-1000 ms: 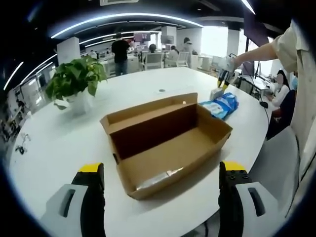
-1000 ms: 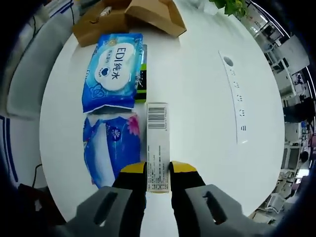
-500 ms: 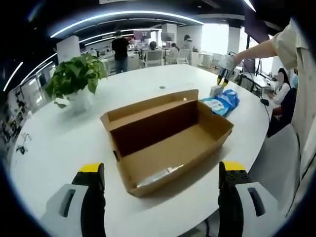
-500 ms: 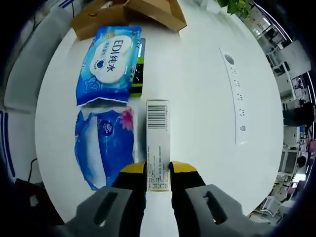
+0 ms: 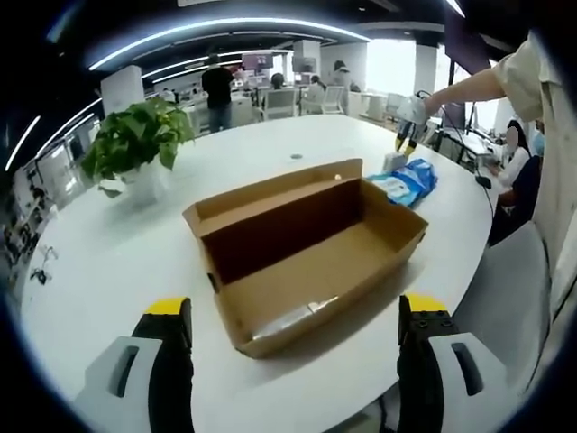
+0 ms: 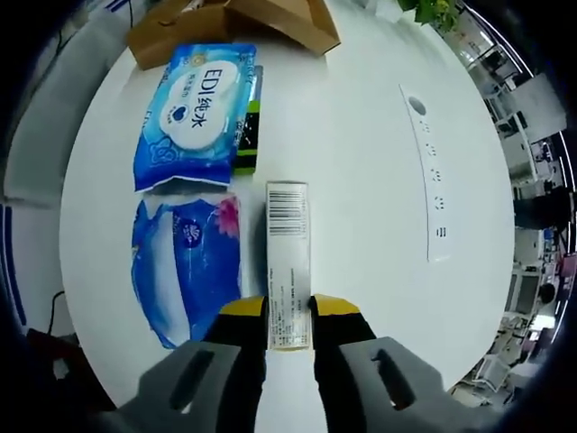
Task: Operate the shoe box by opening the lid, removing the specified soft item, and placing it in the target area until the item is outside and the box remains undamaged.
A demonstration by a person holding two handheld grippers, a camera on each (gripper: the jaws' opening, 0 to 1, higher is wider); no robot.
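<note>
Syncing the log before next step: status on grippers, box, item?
Left gripper open, short of the open shoe box. Right gripper shut on the narrow barcode carton, on the table beside two blue wipe packs. Nothing blocking.

A blue wipes pack [image 6: 196,108] is showing "EDI" followed by two Chinese characters reading "pure water." A white carton [image 6: 288,262] is displaying a barcode and print too small to read.
</note>
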